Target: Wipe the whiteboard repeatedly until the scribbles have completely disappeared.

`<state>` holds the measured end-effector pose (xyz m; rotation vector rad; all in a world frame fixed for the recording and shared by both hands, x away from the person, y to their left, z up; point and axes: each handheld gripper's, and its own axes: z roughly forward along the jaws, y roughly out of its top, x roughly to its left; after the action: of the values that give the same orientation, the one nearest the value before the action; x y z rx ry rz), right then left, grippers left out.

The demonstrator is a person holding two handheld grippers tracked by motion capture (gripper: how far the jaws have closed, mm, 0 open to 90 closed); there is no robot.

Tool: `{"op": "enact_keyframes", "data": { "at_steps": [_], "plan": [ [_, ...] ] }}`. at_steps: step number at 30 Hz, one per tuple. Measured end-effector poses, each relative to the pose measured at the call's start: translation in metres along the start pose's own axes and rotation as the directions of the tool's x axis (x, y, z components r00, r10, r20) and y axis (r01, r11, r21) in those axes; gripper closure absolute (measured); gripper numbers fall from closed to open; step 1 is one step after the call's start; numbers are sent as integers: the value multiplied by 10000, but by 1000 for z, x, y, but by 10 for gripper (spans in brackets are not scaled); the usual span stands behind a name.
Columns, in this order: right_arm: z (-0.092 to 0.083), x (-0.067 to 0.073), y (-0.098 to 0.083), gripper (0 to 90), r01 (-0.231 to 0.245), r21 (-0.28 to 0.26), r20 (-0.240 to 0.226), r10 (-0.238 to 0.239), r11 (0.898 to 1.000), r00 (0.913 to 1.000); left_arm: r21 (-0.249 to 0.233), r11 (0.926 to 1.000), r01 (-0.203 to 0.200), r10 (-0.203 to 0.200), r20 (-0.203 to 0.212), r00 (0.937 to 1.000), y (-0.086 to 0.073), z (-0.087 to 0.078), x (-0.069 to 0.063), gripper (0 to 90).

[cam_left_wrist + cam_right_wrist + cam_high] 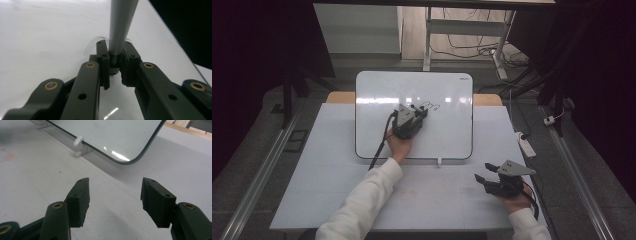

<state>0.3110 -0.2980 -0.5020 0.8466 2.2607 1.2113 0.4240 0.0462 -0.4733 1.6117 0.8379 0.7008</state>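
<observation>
A white whiteboard [412, 90] lies on the table, with a short black scribble [432, 105] near its upper middle. My left gripper [419, 113] hovers over the board just left of that scribble. In the left gripper view its jaws [115, 47] are shut on a grey marker [122, 20], whose barrel runs up and away over the board's [50, 37] surface; the tip is out of sight. My right gripper [483, 173] rests low over the table at the front right, open, with nothing between its jaws [115, 195]. The board's rounded corner [130, 161] lies ahead of it.
A small white peg [439, 161] [78, 140] holds the board's near edge. The white tabletop [337, 190] stretches left and in front. A power strip [526, 144] lies off the table's right edge, and a desk frame with cables [472, 45] stands behind.
</observation>
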Motion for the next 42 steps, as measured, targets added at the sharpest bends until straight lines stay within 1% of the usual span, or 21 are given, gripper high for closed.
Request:
{"op": "enact_keyframes", "data": {
  "at_steps": [2, 3, 4, 5, 6, 8, 10, 12, 13, 16, 17, 20, 24, 25, 26, 29, 32, 35, 38, 41, 42],
  "plan": [
    [0, 0, 0, 403, -5, 18, 8, 5, 10000, 10000, 22, 9998, -180, 180, -119, 9998, 0, -4, 4, 788],
    [0, -1, -1, 403, -22, 35, -20, 22, 10000, 10000, -2, 10000, -91, 91, -293, 9995, 1, -8, 11, 788],
    [0, -1, -1, 403, -28, 37, -16, 28, 10000, 10000, -2, 10000, -91, 91, -293, 9995, 1, -8, 11, 788],
    [0, -1, -1, 403, -19, 46, -16, 19, 10000, 10000, -57, 9999, 105, -107, -406, 9991, 1, -12, 21, 787],
    [0, -1, -1, 403, -24, 49, -22, 24, 10000, 10000, -175, 9986, 496, -504, -511, 9974, 2, -19, 34, 787],
    [1, -1, -1, 403, -11, 37, -36, 11, 10000, 10000, -215, 9979, 613, -623, -473, 9969, 2, -20, 36, 788],
    [1, 0, -1, 403, -11, 30, -50, 11, 10000, 10000, -204, 9984, 537, -545, -440, 9975, 2, -16, 30, 787],
    [1, 1, 0, 403, 15, 46, -30, -14, 10000, 10000, -216, 9992, 339, -343, -183, 9992, 0, -5, 14, 788],
    [1, 1, 0, 403, 31, 56, -38, -31, 10000, 10000, -231, 9993, 291, -295, -212, 9993, 2, -3, 12, 788],
    [0, 0, 0, 402, 4, 32, -1, -4, 10000, 10000, -346, 9987, 376, -386, -302, 9988, 6, -1, 17, 788],
    [0, -1, -1, 402, -36, 39, -5, 36, 10000, 10000, -450, 9967, 683, -700, -371, 9969, 11, -1, 26, 788],
    [1, -1, -2, 402, -37, 73, -24, 37, 10000, 10000, -474, 9965, 685, -704, -398, 9967, 14, 3, 26, 788],
    [2, -1, -2, 402, -1, 119, -52, 2, 9999, 10000, -594, 9952, 780, -784, -39, 9969, 14, 17, 10, 787],
    [2, -1, -2, 402, -12, 119, -58, 13, 9999, 10000, -528, 9958, 746, -736, 200, 9971, 13, 24, 0, 788],
    [2, -1, -2, 402, -12, 119, -58, 13, 9999, 10000, -528, 9958, 746, -736, 200, 9971, 13, 24, 0, 788],
    [1, -2, -2, 402, -42, 104, -42, 42, 9999, 10000, -377, 9971, 664, -643, 535, 9965, 15, 32, -12, 788],
    [0, -2, -2, 402, -58, 73, -28, 58, 10000, 10000, -348, 9979, 555, -538, 470, 9974, 17, 30, -7, 788],
    [0, -3, -3, 401, -29, 107, -32, 29, 9999, 10000, -376, 9971, 657, -648, 266, 9975, 19, 24, 2, 788],
    [0, -2, -3, 401, -55, 87, -30, 56, 9999, 10000, -351, 9977, 584, -576, 246, 9980, 19, 25, 0, 788],
    [0, -1, -2, 401, -22, 85, -23, 22, 10000, 10000, -145, 9997, 187, -176, 698, 9974, 13, 35, -24, 788],
    [0, -1, -2, 401, -9, 66, 3, 9, 10000, 10000, -145, 9997, 187, -176, 698, 9974, 13, 35, -24, 788]
  ]
}}
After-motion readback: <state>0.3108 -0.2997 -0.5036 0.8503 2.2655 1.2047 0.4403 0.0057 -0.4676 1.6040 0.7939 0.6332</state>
